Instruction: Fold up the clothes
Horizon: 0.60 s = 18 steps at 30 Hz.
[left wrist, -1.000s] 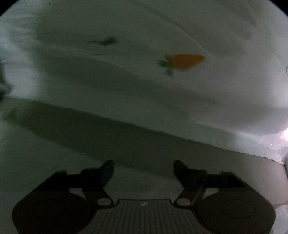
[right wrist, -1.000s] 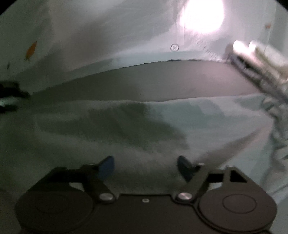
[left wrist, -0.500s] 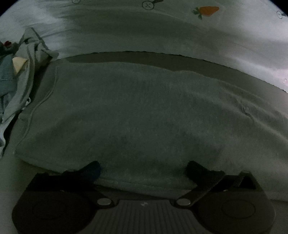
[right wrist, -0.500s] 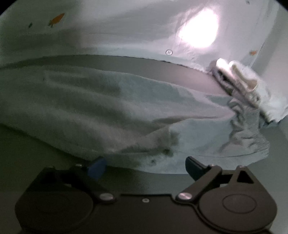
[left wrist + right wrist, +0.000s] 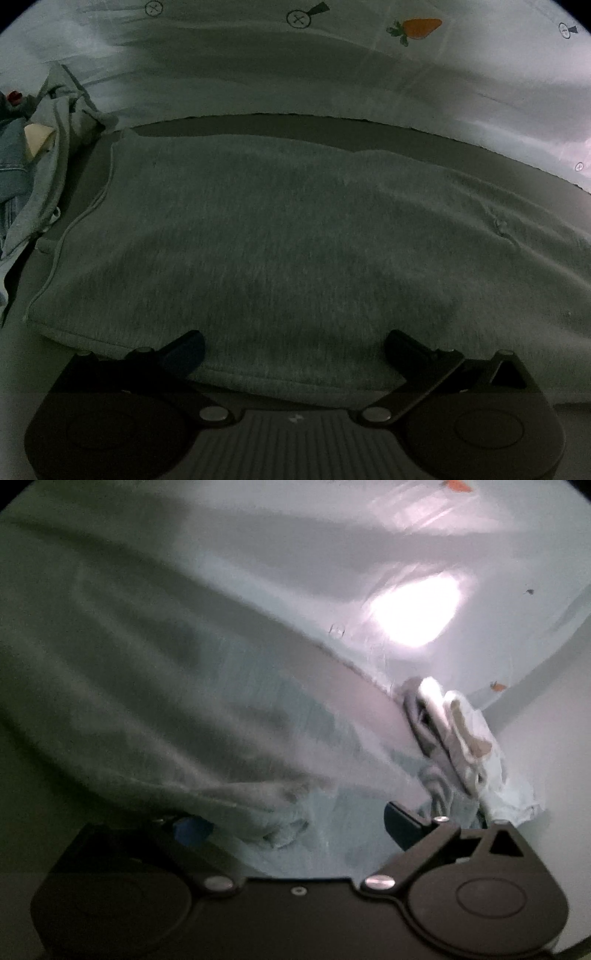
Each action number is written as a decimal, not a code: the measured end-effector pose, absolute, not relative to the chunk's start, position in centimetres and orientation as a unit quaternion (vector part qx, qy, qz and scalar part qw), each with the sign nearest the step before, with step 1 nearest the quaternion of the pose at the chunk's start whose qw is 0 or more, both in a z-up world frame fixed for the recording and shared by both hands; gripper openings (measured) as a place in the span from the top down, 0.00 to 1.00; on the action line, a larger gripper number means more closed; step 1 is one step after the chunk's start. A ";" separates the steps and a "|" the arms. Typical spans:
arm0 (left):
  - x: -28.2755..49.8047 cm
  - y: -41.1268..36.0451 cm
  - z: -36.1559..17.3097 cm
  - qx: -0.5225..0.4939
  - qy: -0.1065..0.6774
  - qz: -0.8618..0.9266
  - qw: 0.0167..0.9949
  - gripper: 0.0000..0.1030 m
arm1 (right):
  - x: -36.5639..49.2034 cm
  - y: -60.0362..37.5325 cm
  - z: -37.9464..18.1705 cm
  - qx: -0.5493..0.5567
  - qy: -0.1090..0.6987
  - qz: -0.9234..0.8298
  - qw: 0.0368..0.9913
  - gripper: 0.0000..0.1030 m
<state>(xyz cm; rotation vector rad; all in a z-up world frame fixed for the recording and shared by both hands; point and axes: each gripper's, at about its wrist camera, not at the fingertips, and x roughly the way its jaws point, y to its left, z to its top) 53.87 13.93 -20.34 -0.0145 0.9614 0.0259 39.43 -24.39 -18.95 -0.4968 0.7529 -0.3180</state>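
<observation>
A grey sweatshirt (image 5: 280, 236) lies spread flat on the dark surface in the left wrist view. My left gripper (image 5: 295, 349) hovers open over its near hem, the cloth under both fingertips but not pinched. The right wrist view is blurred. It shows the same grey garment (image 5: 110, 686) sloping from the left, with a crumpled pale blue-grey bunch (image 5: 295, 823) at its near end. My right gripper (image 5: 297, 827) sits at that bunch with its jaws opening; the cloth lies between the fingers and the pads do not press it.
A heap of loose clothes (image 5: 40, 162), grey and blue, lies at the left. A small stack of folded pieces (image 5: 450, 734) sits at the right. A white sheet with carrot prints (image 5: 421, 27) runs behind. A bright glare (image 5: 413, 613) shines on it.
The left view swung from the carrot sheet down onto the flat sweatshirt, and its jaws widened. The right view rolled and came closer to the crumpled end, jaws spreading.
</observation>
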 end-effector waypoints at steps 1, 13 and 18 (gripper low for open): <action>53.9 13.9 -20.4 -0.007 0.461 0.013 0.887 0.00 | 39.7 -24.8 -18.3 -0.223 0.353 -0.154 0.895 0.03; 53.7 14.0 -20.4 -0.005 0.450 0.009 0.893 0.00 | 40.7 -26.9 -18.9 -0.171 0.373 -0.180 0.894 0.03; 53.7 14.0 -20.5 -0.007 0.447 0.014 0.895 0.00 | 41.2 -25.5 -19.1 -0.168 0.369 -0.175 0.897 0.03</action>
